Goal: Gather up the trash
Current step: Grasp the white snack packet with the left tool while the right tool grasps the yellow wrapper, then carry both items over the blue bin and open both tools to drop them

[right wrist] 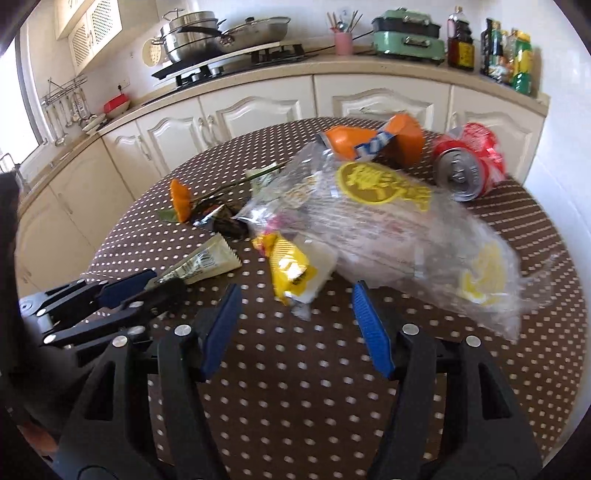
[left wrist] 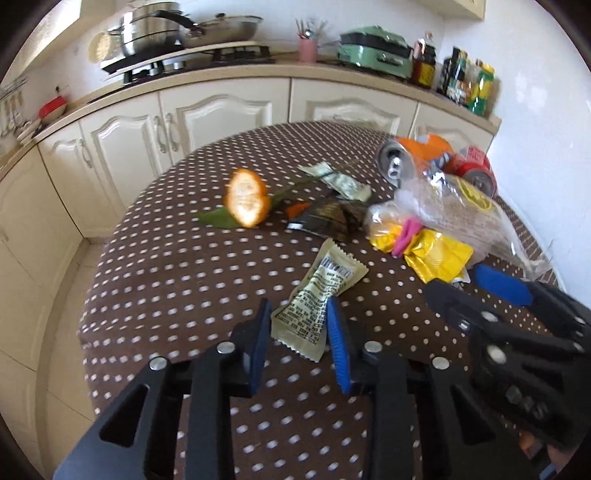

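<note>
A beige printed sachet (left wrist: 317,291) lies on the brown dotted table (left wrist: 166,277). My left gripper (left wrist: 299,306) is shut on its near end, both blue pads against its sides; the right wrist view shows this gripper (right wrist: 166,280) at the left with the sachet (right wrist: 207,262) sticking out. My right gripper (right wrist: 296,293) stands open just short of a yellow wrapper (right wrist: 288,266) and a clear plastic bag (right wrist: 388,221). Behind lie an orange can (right wrist: 369,142), a red can (right wrist: 469,162), an orange peel (left wrist: 245,197) and a dark wrapper (left wrist: 328,218).
A green-and-white wrapper (left wrist: 343,181) and a leaf stem lie mid-table. Cream cabinets (left wrist: 207,118) ring the table's far side. Their counter holds pots (left wrist: 155,33), a pink cup (left wrist: 307,50), a green appliance (left wrist: 376,51) and bottles (left wrist: 465,79). The table edge drops to floor at the left.
</note>
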### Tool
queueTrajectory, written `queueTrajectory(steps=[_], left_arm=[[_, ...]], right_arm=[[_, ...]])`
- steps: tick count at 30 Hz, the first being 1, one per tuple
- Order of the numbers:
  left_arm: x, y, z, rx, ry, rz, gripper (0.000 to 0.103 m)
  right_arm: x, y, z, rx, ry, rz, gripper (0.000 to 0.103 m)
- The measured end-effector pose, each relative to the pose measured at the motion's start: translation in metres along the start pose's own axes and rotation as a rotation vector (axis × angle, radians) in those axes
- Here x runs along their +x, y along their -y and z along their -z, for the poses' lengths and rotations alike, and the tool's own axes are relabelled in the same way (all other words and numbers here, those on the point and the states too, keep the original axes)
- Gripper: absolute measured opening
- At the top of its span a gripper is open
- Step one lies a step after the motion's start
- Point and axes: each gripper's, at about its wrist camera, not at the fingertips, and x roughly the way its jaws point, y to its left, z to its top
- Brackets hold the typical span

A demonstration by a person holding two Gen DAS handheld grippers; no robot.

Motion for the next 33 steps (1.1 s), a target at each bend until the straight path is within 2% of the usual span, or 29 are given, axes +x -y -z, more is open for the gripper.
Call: queueTrajectory(steps=[5, 7, 8, 12, 19, 25, 33], left_arm=[[-0.019, -0.023, 0.006, -0.062, 0.044, 0.01, 0.029], [-0.027, -0.032, 0.008, -0.082, 0.064, 0.016, 0.028], [-0.029, -0.033, 0.009, -0.088, 0.069, 0.016, 0.028], [-0.038, -0.045, 0.016, -0.116, 0.083, 0.022, 0.028], [-0.062, -0.073, 0.032, -0.174, 0.111, 0.028, 0.028], [-0.084, -0.107, 0.046, -0.25, 0.144, 0.009, 0.028], [-0.106, -0.17, 0.074, -0.372, 0.166, -0.047, 0.028]], right_arm=[[0.016, -0.001, -0.01, 0.042, -0.021, -0.02, 0.06], [0.019, -0.001, -0.012, 0.052, -0.018, -0.03, 0.047], [0.02, -0.001, -0.013, 0.056, -0.018, -0.028, 0.032], [0.014, -0.006, -0.011, 0.042, 0.008, -0.031, 0.023], [-0.012, -0.034, 0.004, 0.007, 0.08, -0.064, 0.018], [-0.035, -0.073, 0.011, -0.038, 0.125, -0.13, 0.018], [-0.028, -0.163, 0.017, -0.164, 0.097, -0.253, 0.018]])
